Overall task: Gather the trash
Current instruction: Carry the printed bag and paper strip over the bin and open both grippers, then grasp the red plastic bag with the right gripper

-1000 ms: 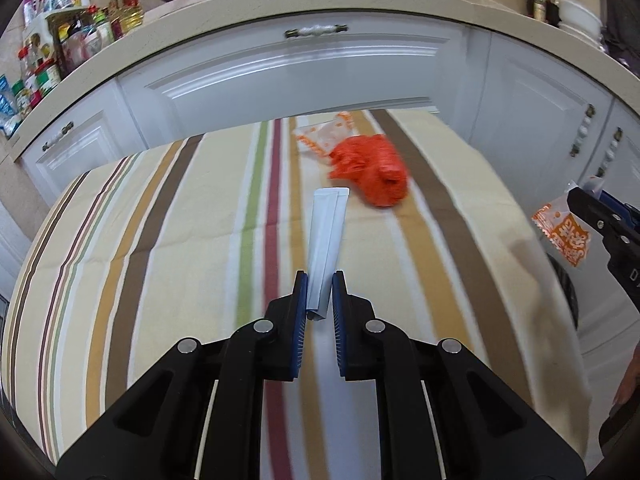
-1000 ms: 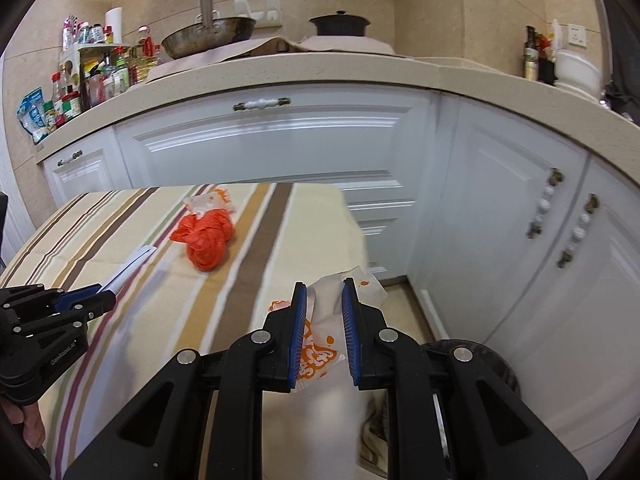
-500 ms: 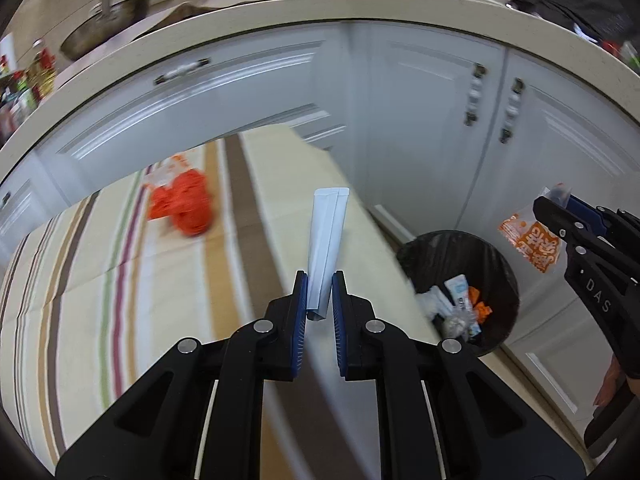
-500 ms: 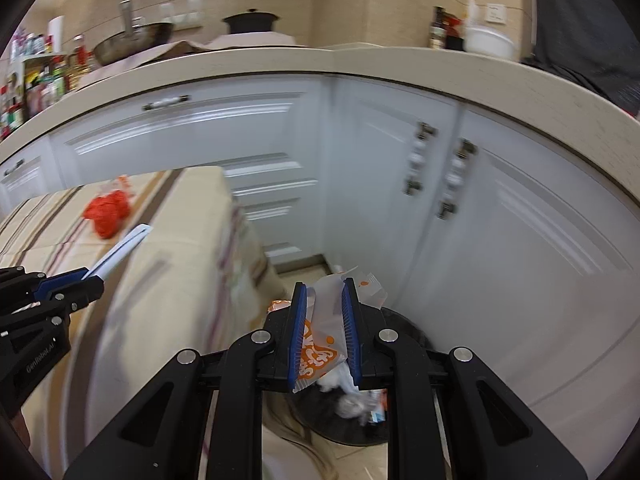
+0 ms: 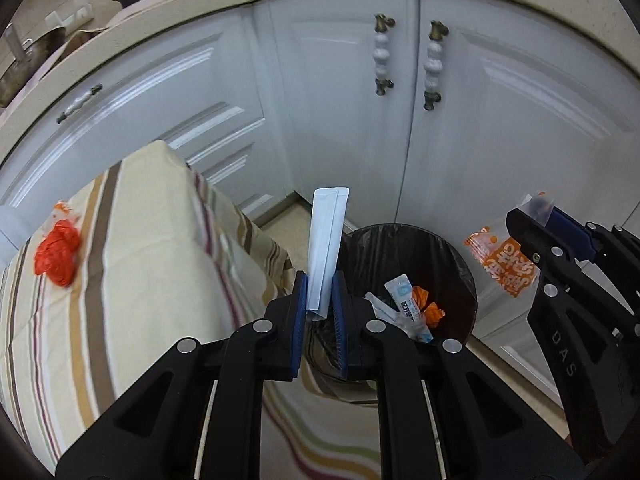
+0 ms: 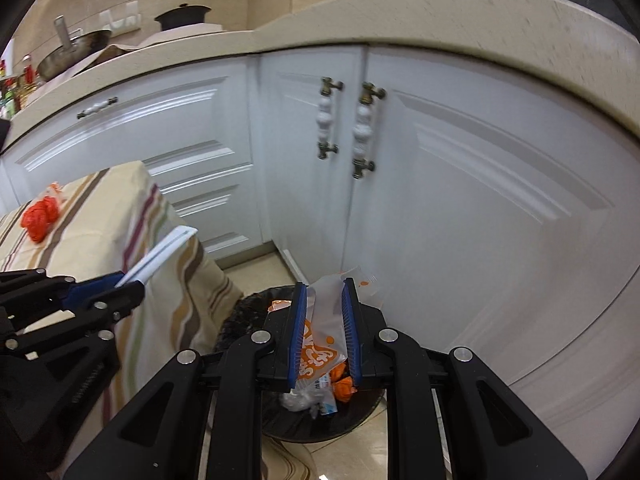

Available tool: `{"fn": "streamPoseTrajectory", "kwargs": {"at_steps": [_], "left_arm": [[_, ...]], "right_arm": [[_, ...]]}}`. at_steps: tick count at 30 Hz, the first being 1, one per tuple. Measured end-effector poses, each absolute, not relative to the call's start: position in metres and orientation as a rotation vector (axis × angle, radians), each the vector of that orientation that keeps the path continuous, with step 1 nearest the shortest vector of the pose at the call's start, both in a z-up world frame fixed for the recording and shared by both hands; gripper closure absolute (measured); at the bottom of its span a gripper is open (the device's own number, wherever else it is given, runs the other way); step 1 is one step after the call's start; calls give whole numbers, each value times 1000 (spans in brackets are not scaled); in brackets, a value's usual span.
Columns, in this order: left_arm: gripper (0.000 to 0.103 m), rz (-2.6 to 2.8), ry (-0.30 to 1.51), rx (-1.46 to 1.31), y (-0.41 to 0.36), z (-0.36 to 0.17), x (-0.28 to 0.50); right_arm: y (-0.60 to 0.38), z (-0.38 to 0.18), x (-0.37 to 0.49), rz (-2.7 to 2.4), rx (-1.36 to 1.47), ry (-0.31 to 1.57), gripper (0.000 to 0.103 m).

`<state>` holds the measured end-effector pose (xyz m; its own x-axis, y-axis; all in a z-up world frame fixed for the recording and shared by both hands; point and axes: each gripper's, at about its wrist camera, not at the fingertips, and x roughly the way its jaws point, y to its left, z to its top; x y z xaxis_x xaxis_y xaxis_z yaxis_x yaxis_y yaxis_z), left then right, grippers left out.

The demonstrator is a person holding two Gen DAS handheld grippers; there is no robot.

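From the left wrist view, the left claw (image 5: 320, 312) is clamped on the lower end of a long white packet (image 5: 326, 240), which stands up and leans slightly to the right. Just beyond the packet sits the bin (image 5: 460, 264), black-lined, with wrappers already lying inside. The packet's gripped end is over the bin's near-left rim. Left of the bin is the striped tabletop (image 5: 132, 248), with a crumpled red bag (image 5: 56, 254) lying on it, well apart from the bin. To the right of the bin, the right claw (image 5: 536, 216) grips an orange-and-clear wrapper (image 5: 504, 264) that hangs down beside the bin's right rim. White cupboard doors (image 5: 400, 120) stand behind the bin.

From the right wrist view, the right claw (image 6: 325, 328) is closed on the wrapper (image 6: 324, 340), crumpled between its blue pads, directly above the bin (image 6: 240, 320). Left of the bin, the left claw (image 6: 120, 284) holds the packet (image 6: 160, 254) slanting up towards the right, in front of the tabletop (image 6: 100, 224). The red bag (image 6: 39, 218) rests on the tabletop, far left of the bin.
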<state>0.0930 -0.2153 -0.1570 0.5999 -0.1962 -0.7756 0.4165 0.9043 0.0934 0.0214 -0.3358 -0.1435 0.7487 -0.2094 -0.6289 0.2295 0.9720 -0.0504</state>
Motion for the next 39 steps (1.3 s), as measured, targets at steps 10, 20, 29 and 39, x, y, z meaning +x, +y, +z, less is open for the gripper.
{"fn": "streamPoseTrajectory", "kwargs": {"at_steps": [10, 20, 29, 39], "left_arm": [[67, -357, 905, 338, -250, -194, 114], [52, -347, 890, 235, -217, -170, 119], [45, -263, 812, 156, -146, -124, 117], [44, -32, 781, 79, -16, -104, 115]], "right_arm": [[-364, -170, 43, -277, 48, 689, 60], [-363, -161, 44, -279, 75, 678, 58], [-318, -129, 51, -185, 69, 627, 53], [-222, -103, 80, 17, 29, 593, 51]]}}
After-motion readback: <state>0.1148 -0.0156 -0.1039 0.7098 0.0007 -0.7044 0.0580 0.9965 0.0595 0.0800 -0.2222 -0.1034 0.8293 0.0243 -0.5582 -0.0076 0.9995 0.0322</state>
